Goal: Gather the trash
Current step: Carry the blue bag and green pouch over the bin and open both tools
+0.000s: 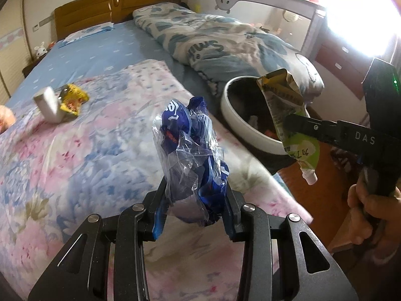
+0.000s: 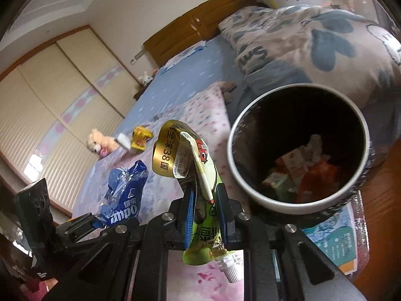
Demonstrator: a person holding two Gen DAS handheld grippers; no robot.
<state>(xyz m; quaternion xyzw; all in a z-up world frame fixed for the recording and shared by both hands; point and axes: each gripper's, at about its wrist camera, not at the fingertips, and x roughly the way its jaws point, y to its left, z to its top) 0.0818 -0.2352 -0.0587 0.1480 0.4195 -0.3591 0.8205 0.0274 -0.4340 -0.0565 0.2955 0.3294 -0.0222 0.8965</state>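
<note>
Two hand-held grippers (image 1: 198, 200) (image 2: 205, 213) — three wrappers (image 1: 193, 148) (image 1: 288, 115) (image 1: 72, 99), one bin (image 2: 298, 148), one teddy (image 2: 100, 143).

Right claw (image 1: 288, 125): white letters "DAS" stood on its black arm. Green pouch (image 2: 200, 175): gold top bore "全球38国"; remaining print was unreadable. Rolled quilt (image 1: 213, 42): "Smile" printed in blue-grey, seen upside down.

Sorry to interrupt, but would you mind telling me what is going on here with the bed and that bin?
A person is clearing trash off a bed, with a hand-held gripper in each hand. The left gripper is shut on a crumpled blue wrapper; the right gripper is shut on a green drink pouch, held near the open bin, which already holds some litter. A yellow wrapper and a small white box lie on the floral blanket.
</note>
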